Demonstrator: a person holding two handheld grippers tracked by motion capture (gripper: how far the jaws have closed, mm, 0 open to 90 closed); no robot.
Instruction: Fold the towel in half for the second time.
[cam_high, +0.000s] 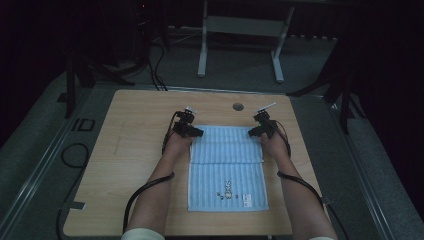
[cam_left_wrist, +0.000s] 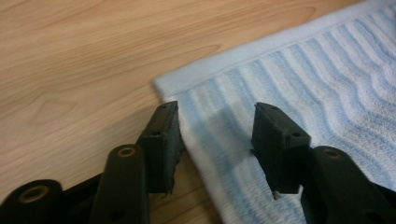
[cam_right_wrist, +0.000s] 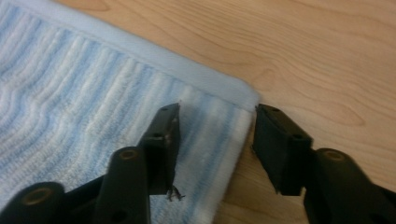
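Note:
A light blue striped towel (cam_high: 227, 170) lies flat on the wooden table (cam_high: 140, 115), its far part folded over and a small rabbit motif near its front edge. My left gripper (cam_high: 197, 132) is low over the towel's far left corner. In the left gripper view the towel (cam_left_wrist: 303, 70) corner lies between the parted jaws of the left gripper (cam_left_wrist: 217, 109), one jaw at the hem, the other over the cloth. My right gripper (cam_high: 251, 132) is at the far right corner. There the right gripper (cam_right_wrist: 217, 109) straddles the towel (cam_right_wrist: 70, 79) hem, with a gap at each pad.
A round grommet hole (cam_high: 238, 106) sits in the tabletop just beyond the towel. Behind the table stand a grey metal frame (cam_high: 240, 25) and loose cables (cam_high: 155, 65) on the floor. Bare wood runs on both sides of the towel.

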